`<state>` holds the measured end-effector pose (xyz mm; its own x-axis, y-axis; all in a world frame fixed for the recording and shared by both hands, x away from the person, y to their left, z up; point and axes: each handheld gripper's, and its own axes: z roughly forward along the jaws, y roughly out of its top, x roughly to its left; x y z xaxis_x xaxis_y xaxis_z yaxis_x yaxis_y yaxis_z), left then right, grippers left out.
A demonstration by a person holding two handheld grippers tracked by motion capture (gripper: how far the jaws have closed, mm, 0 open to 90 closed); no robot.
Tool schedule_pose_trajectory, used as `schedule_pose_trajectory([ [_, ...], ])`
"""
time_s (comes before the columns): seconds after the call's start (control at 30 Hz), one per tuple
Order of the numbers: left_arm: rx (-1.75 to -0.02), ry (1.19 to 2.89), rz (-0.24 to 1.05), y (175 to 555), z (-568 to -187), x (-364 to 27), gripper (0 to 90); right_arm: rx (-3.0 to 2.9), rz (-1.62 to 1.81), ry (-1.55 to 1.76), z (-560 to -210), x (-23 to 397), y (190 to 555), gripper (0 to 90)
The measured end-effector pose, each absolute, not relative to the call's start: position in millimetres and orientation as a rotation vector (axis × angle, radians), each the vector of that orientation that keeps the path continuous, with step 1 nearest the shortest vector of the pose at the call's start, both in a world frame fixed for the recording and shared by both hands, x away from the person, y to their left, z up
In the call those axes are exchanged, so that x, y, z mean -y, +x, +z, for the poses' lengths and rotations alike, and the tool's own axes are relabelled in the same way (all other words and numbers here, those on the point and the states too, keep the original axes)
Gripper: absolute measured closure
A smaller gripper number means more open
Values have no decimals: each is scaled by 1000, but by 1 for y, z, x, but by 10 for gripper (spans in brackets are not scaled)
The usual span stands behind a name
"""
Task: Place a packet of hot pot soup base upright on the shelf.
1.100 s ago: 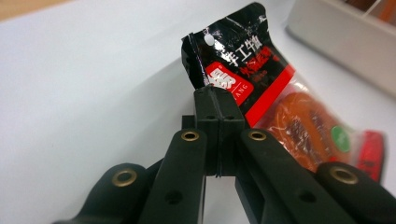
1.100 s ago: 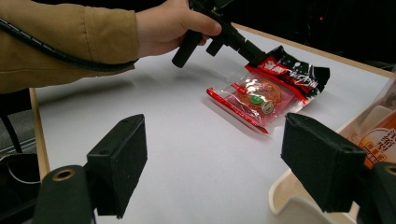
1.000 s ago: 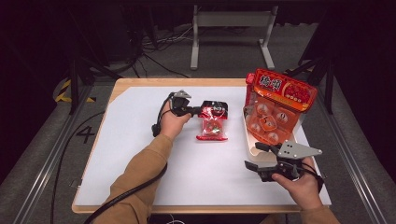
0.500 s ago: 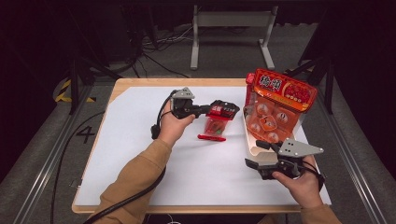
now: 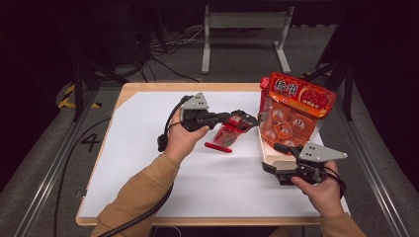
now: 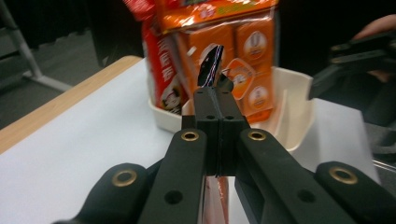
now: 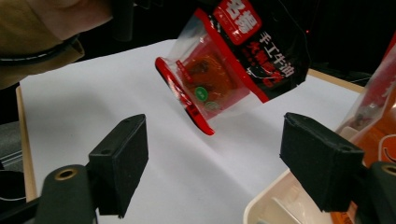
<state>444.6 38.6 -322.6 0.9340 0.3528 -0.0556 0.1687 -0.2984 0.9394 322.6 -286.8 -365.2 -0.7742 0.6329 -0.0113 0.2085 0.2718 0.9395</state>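
A clear sauce packet (image 5: pixel 228 135) with red trim and a black-and-red label hangs tilted above the white paper, and my left gripper (image 5: pixel 245 120) is shut on its top edge. In the left gripper view the shut jaws pinch the packet edge (image 6: pixel 210 65) just before a tall orange snack bag (image 6: pixel 243 42) standing in a white tray (image 6: pixel 294 116). My right gripper (image 5: pixel 275 158) stands open at the tray's near end. The right gripper view shows the packet (image 7: pixel 224 70) hanging beyond the gripper (image 7: pixel 215 168), with no packet between its pads.
The orange bag (image 5: pixel 291 113) leans upright in the tray (image 5: pixel 263 148) at the table's right. White paper (image 5: pixel 148 148) covers the wooden tabletop. Metal rails run along both sides, and a metal stand (image 5: pixel 244 19) is behind the table.
My left gripper has lifted the packet off the paper and carried it right, toward the tray. The right gripper has stayed in place.
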Motion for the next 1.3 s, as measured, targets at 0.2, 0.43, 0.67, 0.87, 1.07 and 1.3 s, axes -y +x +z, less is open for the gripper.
schedule_pose_trajectory([
  [0.2, -329, 1874, 169, 430, -313, -33, 900, -2147, 1497, 791, -362, 290, 324, 299],
  [0.43, -270, 1862, 152, 409, -302, -26, 900, -2115, 1491, 836, -360, 294, 326, 332],
  [0.67, -205, 1844, 116, 392, -294, -16, 900, -2114, 1477, 848, -358, 298, 327, 438],
  [0.87, -172, 1816, 79, 386, -288, -10, 900, -2149, 1501, 852, -357, 300, 328, 556],
  [1.07, -161, 1810, 69, 383, -287, -5, 900, -2151, 1578, 845, -358, 301, 331, 568],
  [1.3, -156, 1797, 60, 382, -288, -1, 900, -2163, 1556, 838, -354, 305, 327, 744],
])
